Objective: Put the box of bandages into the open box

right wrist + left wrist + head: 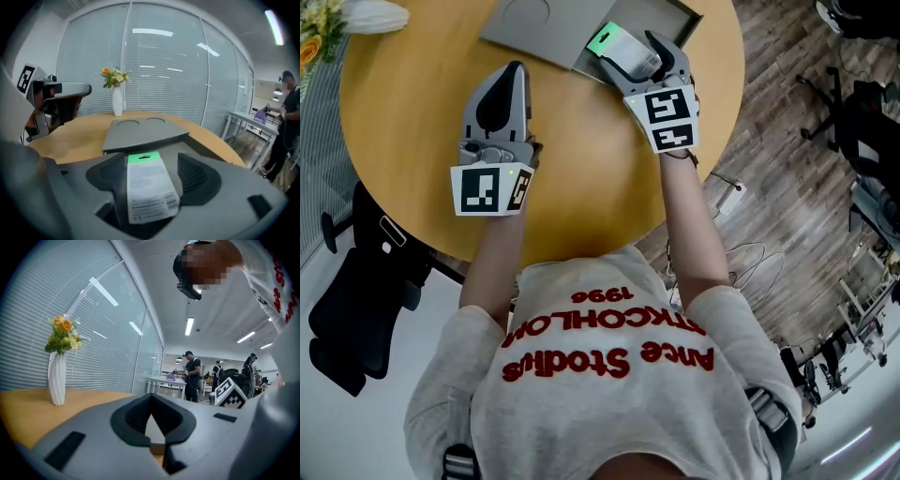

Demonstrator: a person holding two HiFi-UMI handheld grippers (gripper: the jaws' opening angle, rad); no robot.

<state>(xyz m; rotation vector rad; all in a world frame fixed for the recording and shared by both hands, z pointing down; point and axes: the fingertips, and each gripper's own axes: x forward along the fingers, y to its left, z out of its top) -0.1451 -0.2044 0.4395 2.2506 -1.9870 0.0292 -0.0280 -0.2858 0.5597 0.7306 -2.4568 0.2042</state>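
My right gripper [649,45] is shut on the box of bandages [623,49], a white packet with a green top. It holds the packet just above the near edge of the open grey box [680,14] at the table's far side. In the right gripper view the packet [149,187] lies between the jaws, with the box's flat lid [140,131] just beyond. My left gripper [516,67] rests low over the wooden table [581,169], left of the box, shut and empty. Its tips [152,439] meet in the left gripper view.
A white vase with yellow flowers [57,380] stands at the table's far left edge [375,16]. A black office chair [356,281] sits left of the table. Cables and equipment lie on the wooden floor [787,112] to the right. Several people stand far off.
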